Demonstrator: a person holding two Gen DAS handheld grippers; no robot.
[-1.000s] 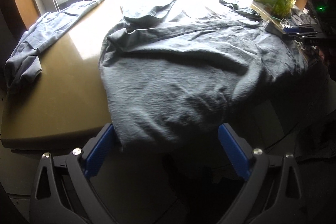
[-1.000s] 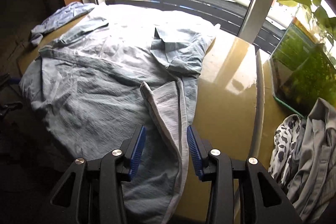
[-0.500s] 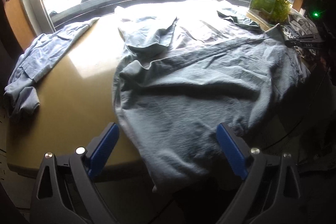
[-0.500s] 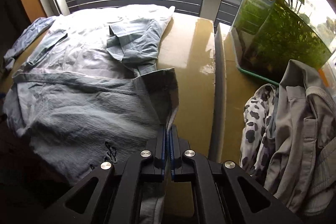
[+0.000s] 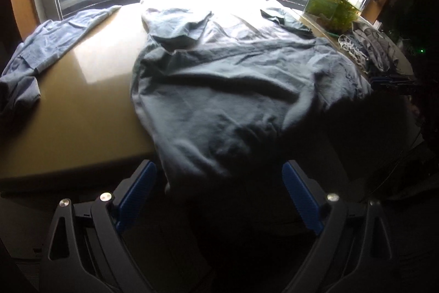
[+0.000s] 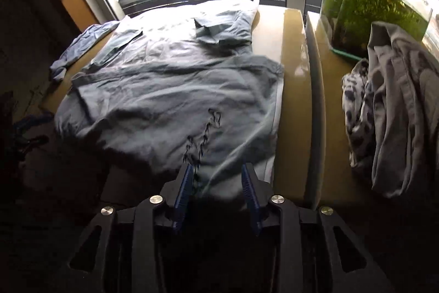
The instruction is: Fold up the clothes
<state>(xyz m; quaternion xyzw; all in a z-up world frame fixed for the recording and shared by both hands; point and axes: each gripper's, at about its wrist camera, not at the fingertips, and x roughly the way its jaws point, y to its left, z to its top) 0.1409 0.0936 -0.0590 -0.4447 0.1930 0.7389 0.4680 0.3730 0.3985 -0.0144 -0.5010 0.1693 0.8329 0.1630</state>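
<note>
The grey shirt (image 5: 233, 89) lies spread across the middle of the worktop (image 5: 82, 106), its lower hem spilling over the near edge. The left gripper (image 5: 219, 183) hangs off that edge with jaws released wide — nothing between them. The right gripper (image 6: 216, 177) sits at the hem's right end, jaws parted, cloth lying loose between them. A blue garment (image 5: 49, 45) rests at the far left corner.

A glossy tan surface (image 5: 82, 89) carries a rumpled grey-blue shirt (image 5: 233, 89) spread across it, its hem spilling over the near edge, and a second blue garment (image 5: 49, 45) at the left.
</note>
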